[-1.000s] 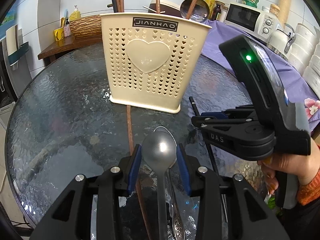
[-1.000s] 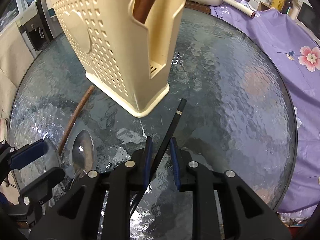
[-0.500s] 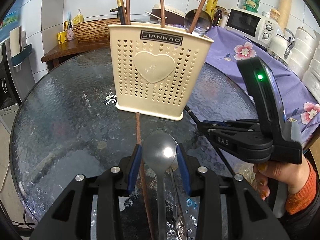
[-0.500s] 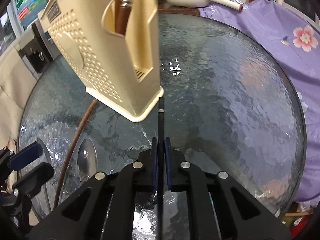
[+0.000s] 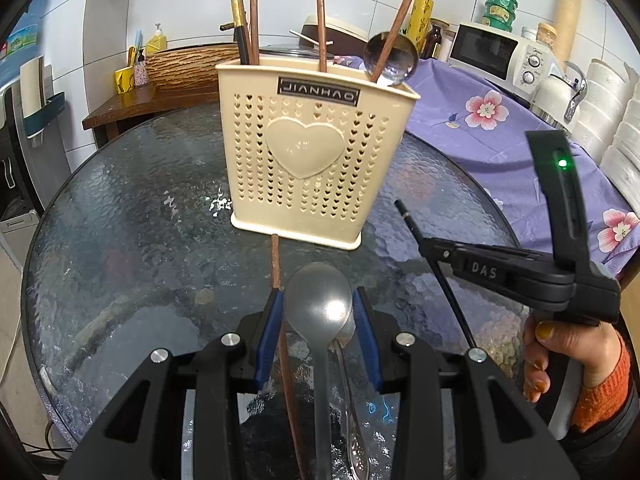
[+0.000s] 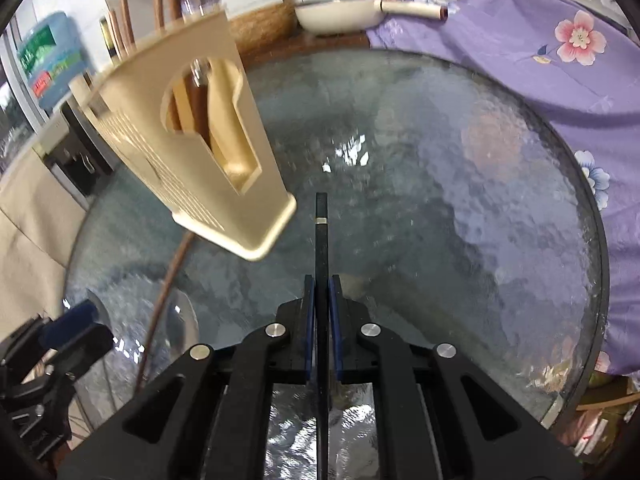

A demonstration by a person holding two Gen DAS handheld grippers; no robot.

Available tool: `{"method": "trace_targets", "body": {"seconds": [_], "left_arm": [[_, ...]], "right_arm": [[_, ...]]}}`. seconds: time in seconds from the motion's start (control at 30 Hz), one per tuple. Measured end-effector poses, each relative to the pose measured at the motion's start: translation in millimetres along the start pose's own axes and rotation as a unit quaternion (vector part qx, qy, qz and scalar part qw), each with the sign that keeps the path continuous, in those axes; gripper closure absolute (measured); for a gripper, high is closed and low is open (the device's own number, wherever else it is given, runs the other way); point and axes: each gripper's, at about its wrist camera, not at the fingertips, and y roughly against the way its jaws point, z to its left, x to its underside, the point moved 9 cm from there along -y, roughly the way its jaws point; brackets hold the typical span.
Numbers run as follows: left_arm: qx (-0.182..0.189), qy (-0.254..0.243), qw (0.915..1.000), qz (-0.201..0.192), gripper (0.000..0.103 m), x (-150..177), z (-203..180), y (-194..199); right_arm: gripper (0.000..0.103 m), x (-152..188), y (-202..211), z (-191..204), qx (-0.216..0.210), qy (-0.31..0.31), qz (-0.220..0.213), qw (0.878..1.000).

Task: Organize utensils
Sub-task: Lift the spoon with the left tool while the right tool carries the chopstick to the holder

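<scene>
A cream perforated utensil holder [image 5: 308, 160] stands on the round glass table [image 5: 120, 216]; it also shows in the right wrist view [image 6: 192, 152]. Several chopsticks and a ladle stand in it. My left gripper [image 5: 319, 312] is shut on a steel spoon [image 5: 318, 304], lifted above the table. A second spoon [image 5: 352, 420] and a brown chopstick [image 5: 280, 320] lie on the glass beneath it. My right gripper [image 6: 322, 300] is shut on a black chopstick [image 6: 321, 232], held above the table right of the holder; it shows in the left wrist view [image 5: 436, 248].
A purple flowered cloth [image 6: 540, 60] covers a counter to the right, with a microwave [image 5: 496, 56] and kettle on it. A white pan [image 6: 340, 12] and a woven basket [image 5: 188, 64] sit behind the table on a wooden shelf.
My right gripper closed on the black chopstick and lifted it off the glass. My left gripper rose and drew back from the holder with the spoon.
</scene>
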Motion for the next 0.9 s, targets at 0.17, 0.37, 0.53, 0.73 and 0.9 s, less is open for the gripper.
{"method": "trace_targets", "body": {"seconds": [0.17, 0.37, 0.53, 0.73, 0.9], "left_arm": [[0.007, 0.001, 0.9999, -0.015, 0.068, -9.0, -0.4, 13.1], [0.016, 0.005, 0.9990, -0.041, 0.068, -23.5, -1.8, 31.8], [0.017, 0.003, 0.9984, -0.054, 0.068, -30.1, -2.0, 43.1], [0.021, 0.003, 0.9972, -0.072, 0.068, -36.1, -1.7, 57.6], [0.023, -0.001, 0.9965, -0.081, 0.068, -38.4, -1.6, 66.2]], "right_arm": [[0.095, -14.5, 23.2, 2.7, -0.022, -0.010, -0.045, 0.999], [0.095, -32.2, 65.0, 17.9, -0.056, 0.011, -0.105, 0.993], [0.095, -40.6, 84.1, 31.9, -0.072, 0.026, -0.124, 0.989], [0.095, -37.8, 98.4, 35.9, -0.097, 0.024, -0.125, 0.987], [0.095, -31.2, 116.6, 46.8, -0.110, 0.047, -0.139, 0.983]]}}
